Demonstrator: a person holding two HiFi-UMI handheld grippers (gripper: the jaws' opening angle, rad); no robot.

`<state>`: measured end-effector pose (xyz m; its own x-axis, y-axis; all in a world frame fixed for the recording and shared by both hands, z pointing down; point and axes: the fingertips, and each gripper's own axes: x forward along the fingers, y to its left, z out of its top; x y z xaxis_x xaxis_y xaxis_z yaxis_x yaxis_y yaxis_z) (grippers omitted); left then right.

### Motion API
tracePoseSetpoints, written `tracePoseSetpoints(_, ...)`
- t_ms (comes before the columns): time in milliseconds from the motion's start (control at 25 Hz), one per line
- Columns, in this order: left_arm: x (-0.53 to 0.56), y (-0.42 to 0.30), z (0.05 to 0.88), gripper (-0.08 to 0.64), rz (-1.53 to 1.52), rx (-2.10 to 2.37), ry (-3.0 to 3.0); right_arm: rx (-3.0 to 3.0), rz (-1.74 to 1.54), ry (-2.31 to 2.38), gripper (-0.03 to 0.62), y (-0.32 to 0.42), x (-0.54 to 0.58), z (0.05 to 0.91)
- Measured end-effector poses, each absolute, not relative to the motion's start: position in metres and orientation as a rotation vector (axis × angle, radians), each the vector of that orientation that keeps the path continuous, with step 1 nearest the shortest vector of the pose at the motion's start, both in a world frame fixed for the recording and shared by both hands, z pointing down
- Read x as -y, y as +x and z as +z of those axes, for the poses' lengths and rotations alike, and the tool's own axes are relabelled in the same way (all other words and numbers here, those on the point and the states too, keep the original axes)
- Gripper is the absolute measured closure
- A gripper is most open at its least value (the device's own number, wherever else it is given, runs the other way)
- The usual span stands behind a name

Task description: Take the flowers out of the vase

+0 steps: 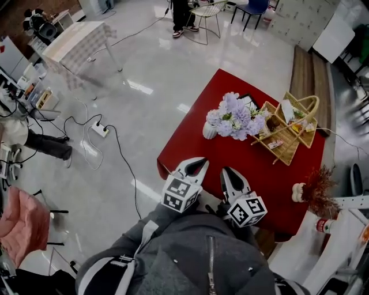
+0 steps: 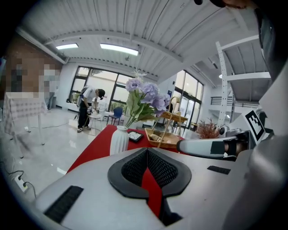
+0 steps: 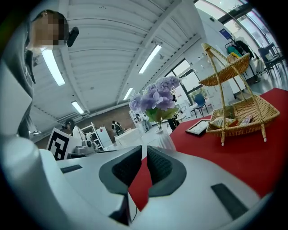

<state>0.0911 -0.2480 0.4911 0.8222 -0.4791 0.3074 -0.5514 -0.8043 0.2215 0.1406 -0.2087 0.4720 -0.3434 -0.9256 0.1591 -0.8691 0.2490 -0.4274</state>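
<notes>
A bunch of purple flowers stands upright in a small white ribbed vase on the red table. The left gripper view shows the flowers and vase straight ahead. In the right gripper view the flowers and vase stand just past the jaws. My left gripper and right gripper hang side by side over the table's near edge, well short of the vase. Both are shut and hold nothing; the left gripper points at the vase, and so does the right gripper.
A two-tier wicker basket stands right of the flowers, with a dark framed card behind them. A reddish dried plant sits by the table's right edge. Cables and a power strip lie on the floor to the left. A person stands far off by chairs.
</notes>
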Motion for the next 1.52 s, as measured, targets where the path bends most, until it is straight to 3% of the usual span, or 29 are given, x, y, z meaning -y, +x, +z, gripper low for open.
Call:
tracePoseSetpoints(840, 0.340, 0.121, 0.477, 0.546, 0.389, 0.854, 2.876, -2.335, -0.592, -1.808, 0.581, 0.165, 0.266, 0.456)
tracePoseSetpoints(880, 0.342, 0.126, 0.478, 0.523, 0.424, 0.837, 2.910, -2.336, -0.600, -1.807, 0.581, 0.167, 0.265, 0.457)
tracePoseSetpoints(960, 0.343, 0.135, 0.483, 0.413, 0.520, 0.786, 2.985, -2.330, -0.621, -1.807, 0.581, 0.172, 0.264, 0.459)
tracePoseSetpoints(1080, 0.348, 0.142, 0.491, 0.342, 0.662, 0.760, 3.066, -2.335, -0.630, -1.803, 0.581, 0.175, 0.262, 0.460)
tracePoseSetpoints(1520, 0.371, 0.172, 0.488, 0.316, 0.730, 0.788, 3.148, -2.320, -0.665, -1.786, 0.581, 0.174, 0.257, 0.464)
